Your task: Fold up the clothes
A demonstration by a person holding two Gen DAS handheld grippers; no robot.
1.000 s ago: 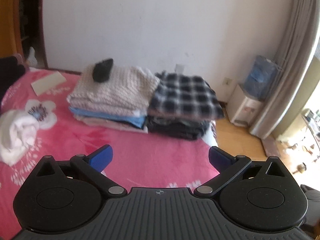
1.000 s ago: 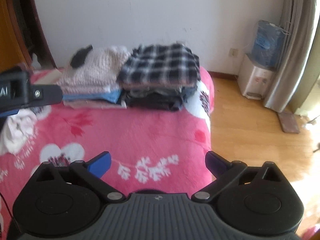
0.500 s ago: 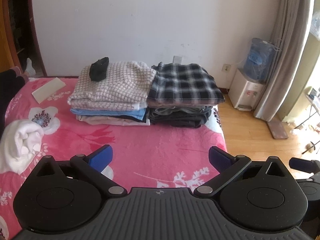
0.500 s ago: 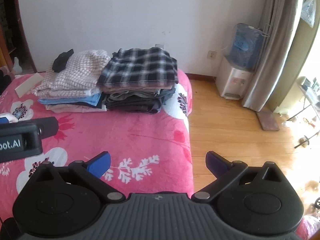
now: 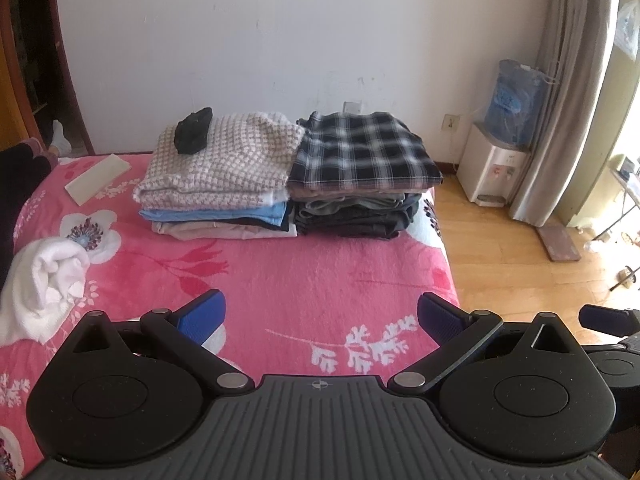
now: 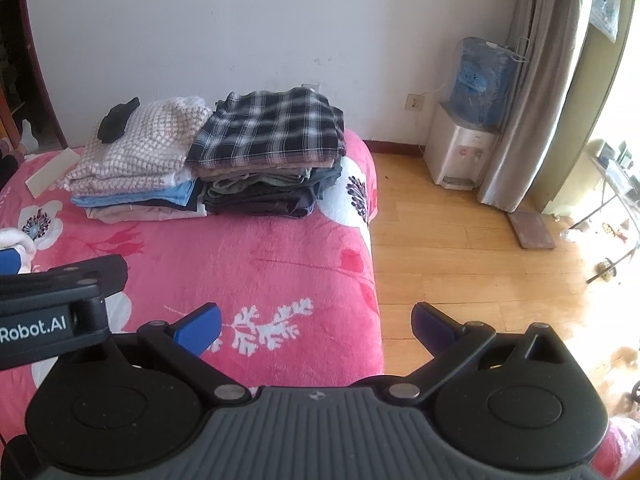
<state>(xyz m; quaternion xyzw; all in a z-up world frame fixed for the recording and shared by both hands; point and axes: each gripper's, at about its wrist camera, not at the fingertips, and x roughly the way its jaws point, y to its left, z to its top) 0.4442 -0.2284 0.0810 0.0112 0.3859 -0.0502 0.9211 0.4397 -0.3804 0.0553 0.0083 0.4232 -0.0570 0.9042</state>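
Observation:
Two stacks of folded clothes sit at the far end of a pink flowered bed [image 5: 280, 280] [image 6: 260, 256]. The left stack [image 5: 220, 176] [image 6: 136, 164] has a cream knit on top with a small black item [image 5: 193, 136] [image 6: 117, 120] on it. A dark plaid shirt tops the right stack [image 5: 360, 168] [image 6: 268, 148]. A crumpled white garment [image 5: 44, 284] lies at the left of the bed. My left gripper [image 5: 320, 314] is open and empty above the bed. My right gripper [image 6: 316, 326] is open and empty over the bed's right edge.
A flat cream card [image 5: 98, 178] lies at the bed's far left. A water dispenser [image 5: 496, 160] [image 6: 464, 136] and a curtain [image 5: 568, 92] stand by the white wall. Wooden floor [image 6: 460, 248] runs along the right of the bed. A person's dark-clad leg [image 5: 16, 184] rests at the left.
Both grippers have pulled back and risen, so the stacks look farther away and more floor shows. Both stayed open and empty.

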